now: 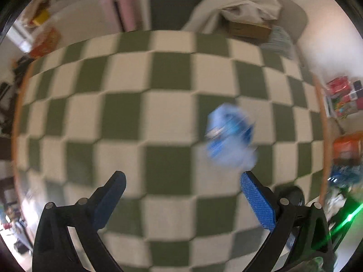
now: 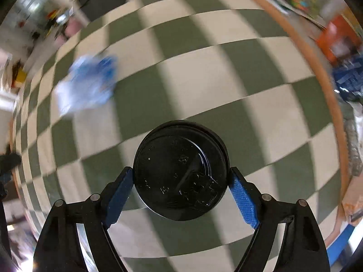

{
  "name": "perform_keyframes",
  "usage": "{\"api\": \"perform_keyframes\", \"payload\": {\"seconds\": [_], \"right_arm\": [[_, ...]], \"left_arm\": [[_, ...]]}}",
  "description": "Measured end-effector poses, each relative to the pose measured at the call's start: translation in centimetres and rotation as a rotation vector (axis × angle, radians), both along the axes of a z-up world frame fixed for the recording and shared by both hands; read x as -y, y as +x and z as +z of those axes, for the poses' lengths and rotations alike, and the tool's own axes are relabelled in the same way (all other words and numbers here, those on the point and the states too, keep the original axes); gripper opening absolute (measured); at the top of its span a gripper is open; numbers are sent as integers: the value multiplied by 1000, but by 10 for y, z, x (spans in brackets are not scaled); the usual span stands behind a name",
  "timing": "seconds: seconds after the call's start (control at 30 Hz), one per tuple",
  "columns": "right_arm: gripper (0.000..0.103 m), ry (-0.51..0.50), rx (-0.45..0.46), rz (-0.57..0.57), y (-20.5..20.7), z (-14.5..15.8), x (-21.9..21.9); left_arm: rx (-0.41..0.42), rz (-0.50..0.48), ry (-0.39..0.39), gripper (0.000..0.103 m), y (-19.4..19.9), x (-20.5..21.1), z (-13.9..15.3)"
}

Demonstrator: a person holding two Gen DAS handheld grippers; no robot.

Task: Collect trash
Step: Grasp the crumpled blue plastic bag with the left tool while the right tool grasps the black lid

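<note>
— What's under you?

— A green-and-cream checkered rug (image 1: 168, 117) with an orange border, clutter on the floor all round its edges. Both my hands point straight down at it.

— Your left fingers?

— My left fingers (image 1: 183, 200) stand wide, with only rug between them. A crumpled blue-and-white wrapper (image 1: 230, 136) lies on the rug just beyond my right-hand pad, nearer the rug's right edge than its left. It's blurred, so I can't read it.

— And the right?

— My right fingers (image 2: 181, 191) sit either side of a round black cup lid (image 2: 180, 172), the blue pads (image 2: 242, 201) touching its rim. The same wrapper shows off towards the rug's left edge there.
</note>
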State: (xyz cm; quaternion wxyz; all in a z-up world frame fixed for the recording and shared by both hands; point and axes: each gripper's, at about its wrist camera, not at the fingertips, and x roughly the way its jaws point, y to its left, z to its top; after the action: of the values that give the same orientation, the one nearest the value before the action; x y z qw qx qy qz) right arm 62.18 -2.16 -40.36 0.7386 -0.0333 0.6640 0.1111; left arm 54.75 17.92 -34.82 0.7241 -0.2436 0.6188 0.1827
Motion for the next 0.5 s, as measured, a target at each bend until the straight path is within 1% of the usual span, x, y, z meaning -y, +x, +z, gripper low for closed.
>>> {"api": "perform_keyframes", "payload": {"seconds": [0.07,0.1,0.13,0.17,0.2,0.23,0.27,0.3,0.37,0.43,0.5], "right_arm": [[85,-7,5,-43,17,0,18],[85,-13,6,-64,26,0,26],[85,-15,7,-80,32,0,33],[85,-14,7,-95,37,-1,39],[85,-15,7,-108,42,-1,43],[85,-14,6,-118,45,-1,47],[85,-11,6,-127,47,-2,49],[85,-10,5,-132,48,-2,50],[85,2,-1,-143,51,-3,53],[85,8,5,-141,50,1,56],[85,19,6,-133,47,3,56]], "left_arm": [[-7,-33,-32,101,25,6,-15],[-12,-49,-43,95,35,9,-22],[-23,-63,-45,91,42,11,-30],[-35,-75,-53,75,48,11,-39],[-52,-85,-59,56,52,13,-48],[-63,-90,-62,45,54,13,-53],[-74,-96,-68,27,54,14,-58],[-68,-98,-78,24,52,15,-60],[-39,-102,-63,14,45,16,-53],[-22,-110,-42,13,35,17,-43],[-3,-119,2,12,20,18,-29]]}}
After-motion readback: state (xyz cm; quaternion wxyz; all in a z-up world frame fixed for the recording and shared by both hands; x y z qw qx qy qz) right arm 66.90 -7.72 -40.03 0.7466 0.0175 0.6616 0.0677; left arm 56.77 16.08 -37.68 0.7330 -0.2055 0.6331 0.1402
